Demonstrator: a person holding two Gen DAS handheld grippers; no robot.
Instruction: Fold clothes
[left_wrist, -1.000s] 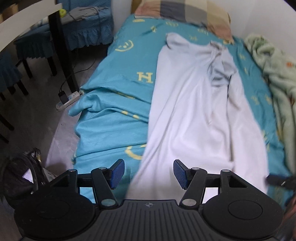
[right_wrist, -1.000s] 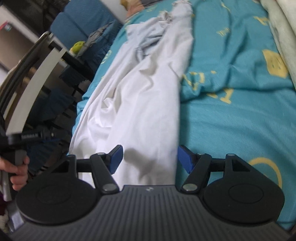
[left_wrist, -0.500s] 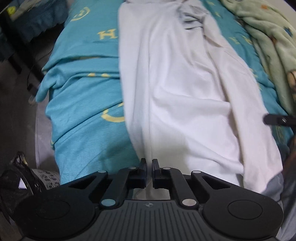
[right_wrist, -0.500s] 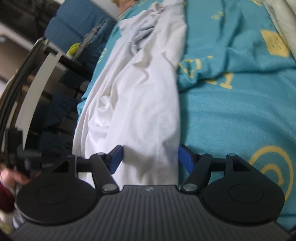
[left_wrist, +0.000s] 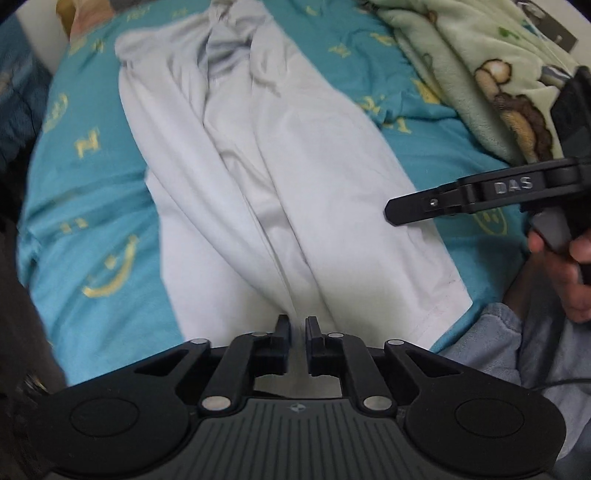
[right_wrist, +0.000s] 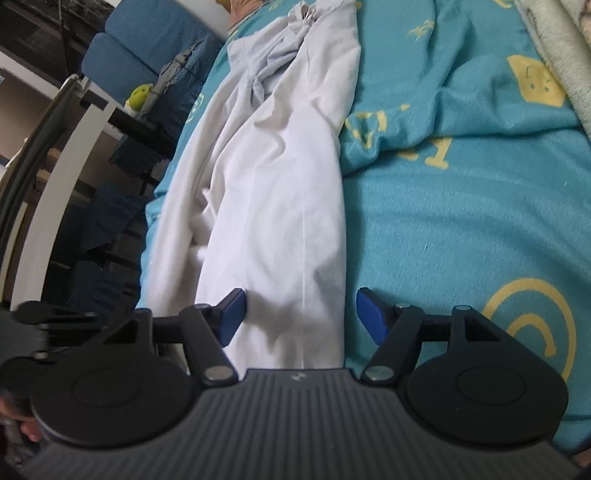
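Observation:
A long white garment lies lengthwise on a teal bed sheet, its bunched collar end far from me. My left gripper is shut on the white garment's near hem, and folds of cloth fan out from the jaws. The white garment also shows in the right wrist view. My right gripper is open, its blue pads either side of the garment's near right edge. It also shows from the side in the left wrist view, hovering over the garment's right edge.
A pale green patterned blanket lies bunched along the bed's right side. A pillow sits at the head. Blue-covered chairs and a dark table frame stand left of the bed. The sheet has yellow prints.
My left gripper closed on the garment's near hem and swung right along it. My right gripper stayed open and edged closer over the garment's right edge.

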